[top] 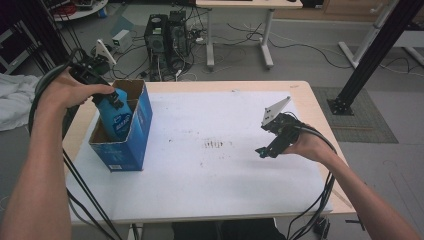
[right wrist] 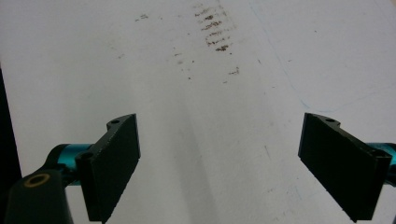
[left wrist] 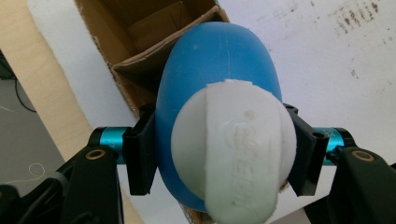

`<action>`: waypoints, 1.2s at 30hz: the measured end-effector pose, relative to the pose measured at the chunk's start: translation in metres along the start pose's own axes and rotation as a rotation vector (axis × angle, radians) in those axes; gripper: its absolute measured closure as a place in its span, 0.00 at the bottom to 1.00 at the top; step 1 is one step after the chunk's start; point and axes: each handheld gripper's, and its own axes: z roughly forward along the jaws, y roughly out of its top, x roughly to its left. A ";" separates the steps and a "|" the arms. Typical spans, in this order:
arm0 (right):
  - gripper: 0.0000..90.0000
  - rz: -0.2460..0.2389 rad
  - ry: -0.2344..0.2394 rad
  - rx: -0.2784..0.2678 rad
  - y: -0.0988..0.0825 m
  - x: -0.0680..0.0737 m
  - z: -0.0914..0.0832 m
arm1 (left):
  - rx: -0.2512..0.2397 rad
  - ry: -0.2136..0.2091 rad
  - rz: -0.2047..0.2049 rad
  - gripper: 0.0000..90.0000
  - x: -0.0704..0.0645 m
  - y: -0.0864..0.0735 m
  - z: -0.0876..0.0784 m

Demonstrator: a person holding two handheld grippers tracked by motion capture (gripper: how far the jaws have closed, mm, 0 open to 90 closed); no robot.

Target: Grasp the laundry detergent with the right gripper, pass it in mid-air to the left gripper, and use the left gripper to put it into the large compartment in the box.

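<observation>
A blue bottle (top: 118, 120) with a white cap (left wrist: 233, 154) hangs partly inside an open blue cardboard box (top: 142, 129) at the table's left. My left gripper (top: 111, 96) is shut on the bottle just under the cap, its black pads (left wrist: 140, 156) pressing both sides. In the left gripper view the bottle's body (left wrist: 215, 60) points down over the box's brown inside (left wrist: 154, 23). My right gripper (top: 263, 150) stands open over the white table cover at the right, nothing between its black pads (right wrist: 114, 163).
The white cover (top: 215, 170) on the wooden table (top: 320, 120) has brown smudges (top: 214, 144) at its middle. Cables trail from both grippers off the near edge. Computer towers (top: 165, 37) and a desk stand on the floor beyond the table.
</observation>
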 end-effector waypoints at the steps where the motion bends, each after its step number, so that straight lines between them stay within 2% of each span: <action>1: 0.13 0.000 0.000 0.000 0.000 0.000 0.000 | 0.000 0.000 0.000 0.42 0.000 0.000 0.000; 2: 0.13 0.000 0.001 0.002 0.000 0.001 0.001 | 0.011 -0.007 -0.001 0.42 0.001 -0.003 0.008; 5: 0.13 0.000 0.001 0.004 -0.001 0.002 0.002 | 0.021 -0.011 0.007 0.42 0.001 -0.006 0.017; 7: 0.13 0.005 0.003 0.007 -0.002 0.002 0.003 | 0.013 -0.010 0.003 0.42 0.002 -0.007 0.021; 9: 0.13 0.005 0.001 0.010 -0.002 0.002 0.004 | 0.029 -0.009 0.014 0.42 0.001 -0.008 0.025; 13: 0.13 0.005 -0.003 0.012 -0.002 0.002 0.005 | 0.028 -0.010 0.020 0.42 0.001 -0.010 0.030; 16: 0.13 0.005 -0.002 0.013 -0.002 0.003 0.005 | 0.034 -0.018 0.039 0.42 0.002 -0.012 0.038; 27: 0.13 0.011 -0.003 0.015 -0.005 0.003 0.006 | 0.036 -0.031 0.075 0.42 0.006 -0.019 0.049; 28: 0.13 0.010 -0.003 0.017 -0.005 0.003 0.006 | 0.046 -0.029 0.100 0.42 0.006 -0.021 0.051; 29: 0.13 0.009 -0.003 0.018 -0.005 0.003 0.006 | 0.045 -0.028 0.107 0.42 0.006 -0.021 0.052; 32: 0.13 0.011 -0.003 0.017 -0.005 0.003 0.007 | 0.045 -0.028 0.107 0.42 0.006 -0.021 0.052; 33: 0.13 0.011 0.000 0.018 -0.005 0.004 0.008 | 0.051 -0.032 0.136 0.42 0.005 -0.024 0.055; 34: 0.13 0.011 -0.001 0.019 -0.005 0.004 0.008 | 0.056 -0.033 0.142 0.42 0.006 -0.024 0.056; 36: 0.13 0.010 0.000 0.020 -0.005 0.004 0.008 | 0.055 -0.041 0.135 0.42 0.007 -0.026 0.058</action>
